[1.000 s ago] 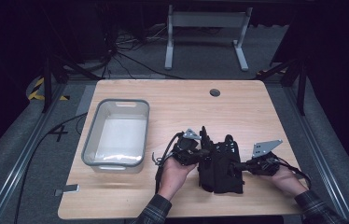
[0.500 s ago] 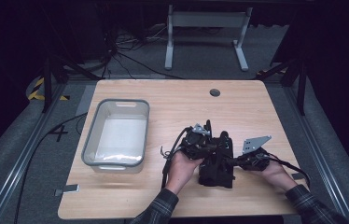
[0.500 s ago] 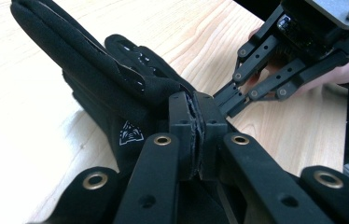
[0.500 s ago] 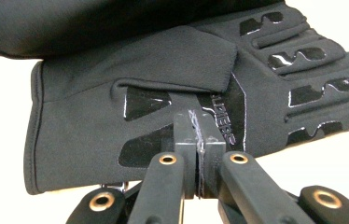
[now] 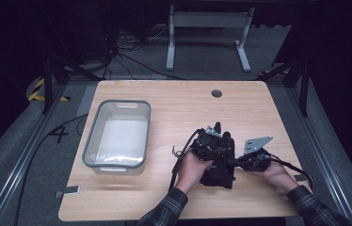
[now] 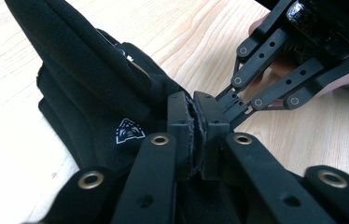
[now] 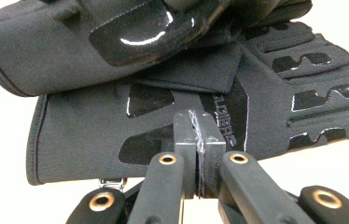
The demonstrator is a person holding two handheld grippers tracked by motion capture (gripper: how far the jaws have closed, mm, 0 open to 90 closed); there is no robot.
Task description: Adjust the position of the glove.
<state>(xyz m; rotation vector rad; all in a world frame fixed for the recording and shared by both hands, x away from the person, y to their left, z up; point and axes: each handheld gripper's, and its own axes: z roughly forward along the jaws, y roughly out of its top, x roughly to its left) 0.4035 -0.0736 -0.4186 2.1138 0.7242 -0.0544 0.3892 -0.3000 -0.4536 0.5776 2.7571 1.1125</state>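
A pair of black gloves (image 5: 219, 173) lies on the wooden table (image 5: 174, 108), near its front edge and right of centre. In the right gripper view one glove (image 7: 130, 32) with a glossy patch is folded over the other (image 7: 93, 126). My left gripper (image 5: 225, 153) reaches over the gloves from the left with its jaws shut, and dark fabric (image 6: 98, 79) rises along its left side. My right gripper (image 5: 234, 160) comes in from the right, shut, with its tips against the lower glove's edge. The two grippers' tips almost meet. I see no fabric between either pair of pads.
A clear grey-rimmed bin (image 5: 116, 102) stands at the table's left. A round cable hole (image 5: 217, 93) sits near the far edge. A grey plate (image 5: 258, 142) rides on top of the right gripper. Cables and a metal stand lie on the floor beyond.
My left hand has moved right across the gloves, towards the right gripper. The gloves have bunched into a narrower, taller heap. The right hand has barely moved.
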